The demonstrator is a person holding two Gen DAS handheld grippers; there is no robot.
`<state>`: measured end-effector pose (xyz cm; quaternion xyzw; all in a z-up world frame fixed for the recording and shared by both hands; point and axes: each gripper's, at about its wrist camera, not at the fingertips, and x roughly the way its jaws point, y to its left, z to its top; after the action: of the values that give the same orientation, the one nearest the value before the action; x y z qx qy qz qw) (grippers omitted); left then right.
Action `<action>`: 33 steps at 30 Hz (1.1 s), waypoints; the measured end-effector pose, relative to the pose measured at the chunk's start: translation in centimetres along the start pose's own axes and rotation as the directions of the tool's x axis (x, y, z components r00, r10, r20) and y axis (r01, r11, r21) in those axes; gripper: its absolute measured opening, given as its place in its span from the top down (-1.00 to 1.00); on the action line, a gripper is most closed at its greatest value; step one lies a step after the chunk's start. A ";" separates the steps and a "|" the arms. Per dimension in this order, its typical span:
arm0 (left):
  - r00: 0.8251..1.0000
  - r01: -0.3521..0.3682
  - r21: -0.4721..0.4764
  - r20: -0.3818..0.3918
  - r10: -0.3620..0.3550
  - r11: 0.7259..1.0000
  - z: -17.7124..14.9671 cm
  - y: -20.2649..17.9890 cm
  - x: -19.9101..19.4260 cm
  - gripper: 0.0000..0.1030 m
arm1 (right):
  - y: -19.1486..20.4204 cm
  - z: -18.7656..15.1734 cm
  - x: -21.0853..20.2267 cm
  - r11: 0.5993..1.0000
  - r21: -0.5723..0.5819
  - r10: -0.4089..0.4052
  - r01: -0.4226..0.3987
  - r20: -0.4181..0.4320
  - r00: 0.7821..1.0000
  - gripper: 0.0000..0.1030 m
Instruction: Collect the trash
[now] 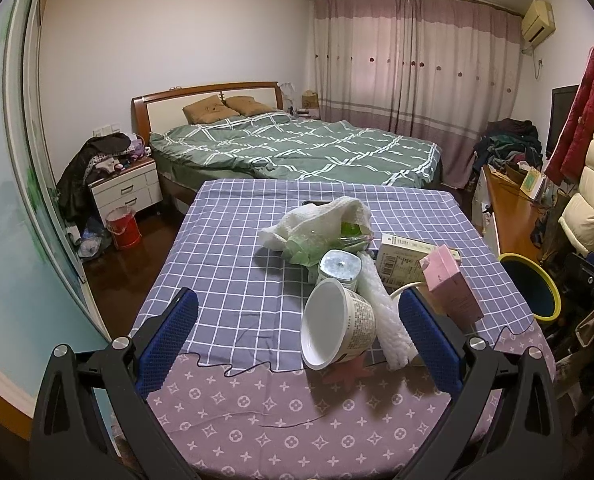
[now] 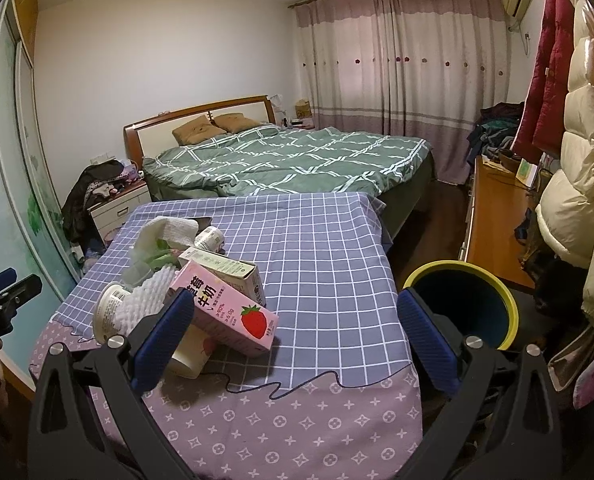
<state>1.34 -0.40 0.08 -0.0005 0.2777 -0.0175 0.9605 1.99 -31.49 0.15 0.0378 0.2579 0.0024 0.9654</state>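
Both our claws spread empty, our right gripper (image 2: 293,324) sits nearer the pink milk carton (image 2: 233,316), which lies slanting at lower left of its view, our left gripper (image 1: 297,336) further off.

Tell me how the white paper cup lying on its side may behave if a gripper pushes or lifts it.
The paper cup lies on its side with its open mouth showing and looks empty, so it is probably light. Its round tapered wall may let it roll in a curve when pushed. The thin wall could dent under tight fingers. It leans against the white foam sheet, which may shift with it.
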 end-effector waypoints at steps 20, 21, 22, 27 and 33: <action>1.000 0.017 -0.005 -0.010 -0.017 1.000 0.1 0.1 0.9 -0.93 | 0.0 0.4 0.1 1.000 -0.009 0.003 -0.003 -0.014 1.000 -0.88; 1.000 0.017 -0.006 -0.009 -0.017 1.000 0.1 0.2 0.9 -0.93 | 0.0 0.5 0.1 1.000 -0.010 0.002 -0.002 -0.014 1.000 -0.88; 1.000 0.017 -0.008 -0.008 -0.018 1.000 0.1 0.3 0.9 -0.93 | 0.0 0.5 0.1 1.000 -0.010 0.002 -0.002 -0.015 1.000 -0.88; 1.000 0.019 -0.008 -0.012 -0.019 1.000 0.0 0.3 1.0 -0.93 | 0.1 0.6 0.1 1.000 -0.008 0.003 -0.003 -0.017 1.000 -0.88; 1.000 0.022 -0.003 -0.014 -0.022 1.000 0.1 0.3 1.1 -0.93 | 0.1 0.6 0.4 1.000 -0.004 -0.001 0.001 -0.019 1.000 -0.88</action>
<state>2.33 -0.15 -0.45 -0.0047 0.2846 -0.0280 0.9582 2.63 -31.44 0.44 0.0359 0.2670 0.0028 0.9630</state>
